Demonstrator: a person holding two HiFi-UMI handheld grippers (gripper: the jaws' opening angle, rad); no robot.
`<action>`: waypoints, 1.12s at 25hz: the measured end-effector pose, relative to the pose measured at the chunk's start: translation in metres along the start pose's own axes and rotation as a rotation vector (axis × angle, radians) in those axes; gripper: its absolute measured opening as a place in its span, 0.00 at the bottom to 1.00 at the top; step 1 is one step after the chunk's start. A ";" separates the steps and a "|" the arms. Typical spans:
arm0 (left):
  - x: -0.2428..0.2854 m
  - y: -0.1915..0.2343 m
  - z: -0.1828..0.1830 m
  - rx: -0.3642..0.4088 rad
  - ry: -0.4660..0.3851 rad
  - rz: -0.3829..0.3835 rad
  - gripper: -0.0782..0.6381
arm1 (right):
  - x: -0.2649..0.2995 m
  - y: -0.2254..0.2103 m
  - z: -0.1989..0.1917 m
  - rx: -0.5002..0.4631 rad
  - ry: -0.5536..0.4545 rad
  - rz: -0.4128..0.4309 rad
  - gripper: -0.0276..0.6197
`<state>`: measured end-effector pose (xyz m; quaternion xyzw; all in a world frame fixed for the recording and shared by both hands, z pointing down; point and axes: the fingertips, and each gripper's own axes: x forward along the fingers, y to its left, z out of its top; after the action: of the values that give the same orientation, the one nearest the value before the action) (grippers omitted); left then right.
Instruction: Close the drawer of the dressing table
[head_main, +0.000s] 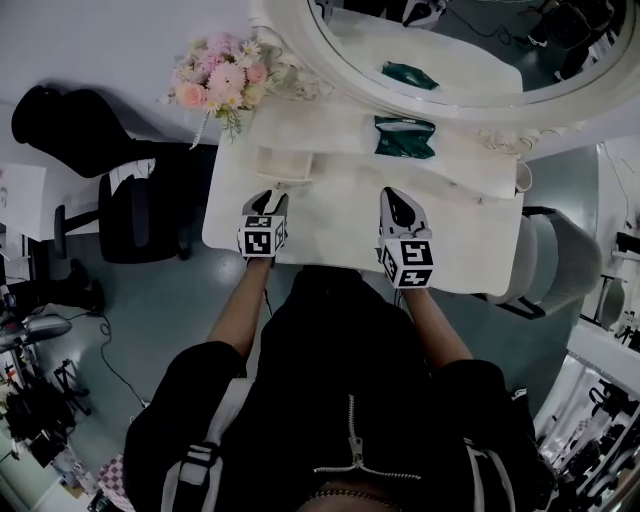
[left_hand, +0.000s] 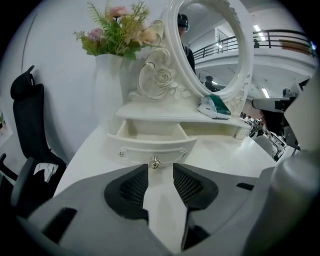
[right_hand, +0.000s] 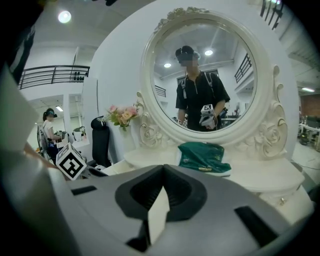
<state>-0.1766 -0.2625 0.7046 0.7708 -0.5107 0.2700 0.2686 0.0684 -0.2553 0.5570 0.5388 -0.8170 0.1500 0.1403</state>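
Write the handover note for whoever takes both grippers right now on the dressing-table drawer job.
Left gripper: open and empty, aimed at the small silver knob on the curved-front white drawer, just short of it.
Right gripper: shut and empty, held over the white dressing table, away from the drawer.
Drawer: pulled out from under the mirror shelf, on the left gripper's side.
Done: nothing yet.
Left: push the drawer front in until it sits flush.
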 end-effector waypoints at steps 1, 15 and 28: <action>0.003 0.002 -0.003 -0.009 0.011 0.002 0.34 | -0.001 -0.002 -0.001 0.002 0.002 -0.004 0.05; 0.030 0.009 -0.001 -0.096 0.045 -0.001 0.27 | -0.012 -0.024 -0.003 0.018 -0.001 -0.064 0.05; 0.022 0.009 0.017 -0.082 -0.032 0.020 0.24 | -0.015 -0.036 0.002 0.026 -0.010 -0.095 0.05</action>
<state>-0.1753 -0.2915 0.7090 0.7582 -0.5331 0.2392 0.2892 0.1073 -0.2573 0.5527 0.5795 -0.7892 0.1508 0.1363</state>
